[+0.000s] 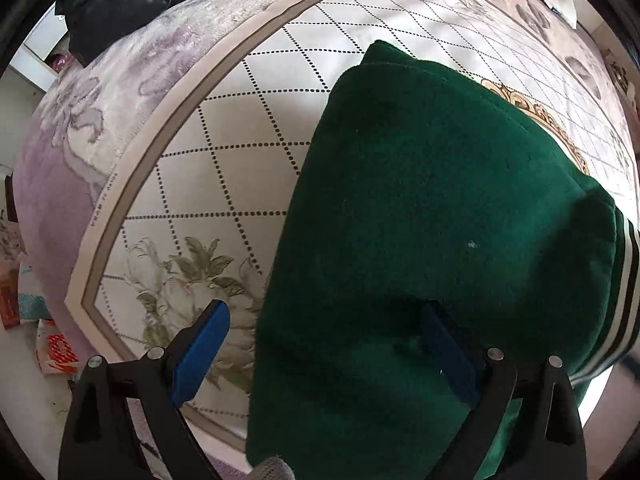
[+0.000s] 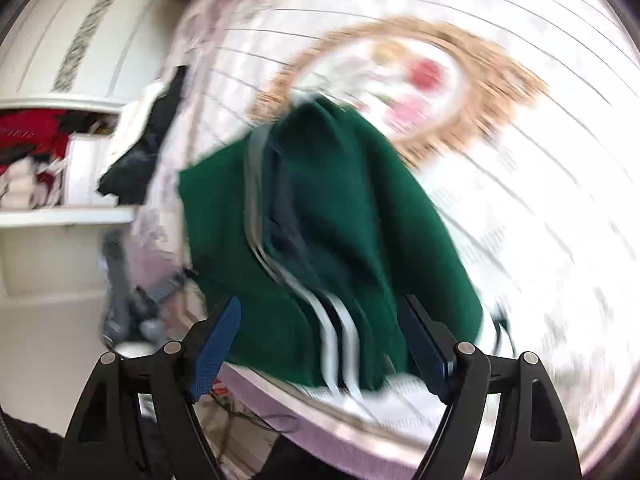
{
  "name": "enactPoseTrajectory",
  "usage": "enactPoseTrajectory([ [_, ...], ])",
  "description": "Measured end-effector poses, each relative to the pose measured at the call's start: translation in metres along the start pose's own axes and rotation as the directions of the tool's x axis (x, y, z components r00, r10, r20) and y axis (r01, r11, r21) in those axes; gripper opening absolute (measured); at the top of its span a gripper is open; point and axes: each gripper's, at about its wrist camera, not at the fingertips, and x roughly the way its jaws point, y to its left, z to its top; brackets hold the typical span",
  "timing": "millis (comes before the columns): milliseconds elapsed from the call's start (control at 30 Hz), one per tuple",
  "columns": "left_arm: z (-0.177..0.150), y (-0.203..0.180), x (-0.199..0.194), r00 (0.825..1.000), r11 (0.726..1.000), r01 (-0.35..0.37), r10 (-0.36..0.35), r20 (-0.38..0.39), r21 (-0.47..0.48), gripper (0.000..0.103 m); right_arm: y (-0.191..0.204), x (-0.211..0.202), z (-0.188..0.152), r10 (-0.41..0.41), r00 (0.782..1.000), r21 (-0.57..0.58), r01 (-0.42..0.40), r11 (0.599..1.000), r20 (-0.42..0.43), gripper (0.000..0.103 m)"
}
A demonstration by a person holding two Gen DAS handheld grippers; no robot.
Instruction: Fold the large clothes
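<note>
A dark green garment [image 1: 420,208] with white and black striped trim [image 1: 628,280] lies folded on the white quilted bed cover [image 1: 256,120]. My left gripper [image 1: 326,308] hangs open right above the garment's near left edge. One blue pad [image 1: 204,344] is over the cover and the other over the green cloth, with nothing pinched. The right wrist view is blurred. There the same green garment [image 2: 344,208] shows its striped hem [image 2: 340,340] toward me, and my right gripper [image 2: 320,302] stands open in front of it, holding nothing.
A purple floral blanket [image 1: 72,140] runs along the bed's left side, with black clothing [image 1: 120,4] piled on it. A white cabinet [image 2: 68,40] with red clothes [image 2: 36,132] stands off the bed. Dark clothes [image 2: 136,160] lie at the bed's far corner. Bags and clutter [image 1: 56,352] sit on the floor.
</note>
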Motion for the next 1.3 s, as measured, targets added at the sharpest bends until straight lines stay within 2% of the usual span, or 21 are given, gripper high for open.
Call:
enactPoseTrajectory([
  [67,0.001,0.0,0.002,1.0,1.0,0.005,-0.005,-0.001,-0.007,0.098,0.007,0.022,0.025,-0.011,0.999,-0.048,0.008,0.999,-0.049,0.076],
  [100,0.001,0.001,0.003,1.0,1.0,0.01,-0.01,0.003,-0.01,0.099,0.012,0.031,0.038,-0.001,0.999,-0.062,-0.002,0.998,-0.049,0.057],
  [133,0.001,0.001,0.003,1.0,1.0,0.012,-0.012,0.004,-0.005,0.099,0.019,0.038,0.049,0.022,0.998,-0.065,-0.025,0.998,-0.056,0.005],
  [167,0.0,0.001,0.003,1.0,1.0,0.023,-0.023,0.01,0.001,0.099,0.03,0.03,0.057,0.018,1.0,-0.065,-0.017,0.998,0.007,0.003],
  [267,0.0,0.005,0.002,0.997,0.997,0.074,-0.074,0.021,-0.003,0.099,0.079,0.003,0.106,0.011,0.99,-0.143,0.01,0.99,0.144,0.003],
  [333,0.001,0.006,0.002,0.997,0.997,0.079,-0.078,0.021,-0.003,0.099,0.073,0.016,0.118,-0.106,0.984,-0.132,0.125,0.983,0.141,0.003],
  [433,0.0,0.01,0.0,0.997,0.997,0.078,-0.078,0.013,-0.01,0.099,0.044,0.072,0.128,-0.306,0.952,-0.092,0.305,0.948,0.0,0.004],
  [467,-0.002,0.014,-0.006,0.997,0.997,0.073,-0.073,0.02,-0.02,0.099,0.035,0.088,0.131,-0.329,0.942,-0.064,0.325,0.943,-0.061,0.008],
  [500,-0.003,0.017,-0.011,0.997,0.997,0.068,-0.067,0.03,-0.024,0.099,0.029,0.087,0.128,-0.306,0.949,-0.029,0.305,0.952,-0.078,0.009],
  [533,-0.005,0.022,-0.018,0.997,0.998,0.058,-0.057,0.044,-0.03,0.099,0.026,0.076,0.122,-0.273,0.96,-0.008,0.273,0.962,-0.066,0.015],
  [600,-0.012,0.037,-0.031,0.997,0.997,0.049,-0.045,0.067,-0.065,0.099,0.022,0.056,0.111,-0.255,0.966,-0.001,0.255,0.967,-0.052,0.039],
  [667,-0.021,0.053,-0.038,0.997,0.993,0.04,-0.032,0.071,-0.11,0.099,0.01,0.033,0.089,-0.197,0.98,0.013,0.198,0.98,-0.039,0.079],
  [700,-0.026,0.061,-0.04,0.997,0.99,0.037,-0.028,0.065,-0.134,0.099,0.006,0.026,0.081,-0.168,0.985,0.017,0.169,0.985,-0.04,0.081],
  [767,-0.036,0.071,-0.038,0.999,0.986,0.022,-0.015,0.046,-0.165,0.099,0.003,0.04,0.067,-0.064,0.992,0.023,0.067,0.997,-0.109,0.081],
  [900,-0.069,0.082,-0.04,1.0,0.967,0.01,-0.009,0.005,-0.254,0.099,-0.014,0.087,0.051,-0.049,0.963,0.0,0.051,0.999,-0.264,0.081],
  [1100,-0.128,0.08,-0.036,0.997,0.959,-0.04,0.019,-0.078,-0.281,0.099,0.006,0.126,0.047,0.001,0.958,-0.055,-0.017,0.998,-0.287,0.082],
  [1133,-0.135,0.076,-0.033,0.995,0.96,-0.043,0.016,-0.096,-0.276,0.099,0.01,0.129,0.046,-0.005,0.958,-0.057,-0.012,0.998,-0.288,0.075],
  [1167,-0.142,0.071,-0.03,0.993,0.962,-0.044,0.013,-0.115,-0.269,0.099,0.01,0.129,0.045,0.047,0.955,0.003,-0.048,0.999,-0.293,0.053],
  [1200,-0.146,0.067,-0.029,0.992,0.964,-0.041,0.009,-0.122,-0.263,0.099,0.009,0.128,0.045,0.131,0.948,0.091,-0.109,0.99,-0.291,0.043],
  [1233,-0.151,0.062,-0.029,0.993,0.965,-0.041,0.01,-0.121,-0.258,0.099,0.008,0.125,0.044,0.201,0.943,0.192,-0.152,0.969,-0.266,0.036],
  [1300,-0.159,0.052,-0.03,0.993,0.965,-0.031,0.001,-0.115,-0.26,0.099,0.01,0.118,0.042,0.304,0.928,0.336,-0.222,0.915,-0.214,0.033],
])
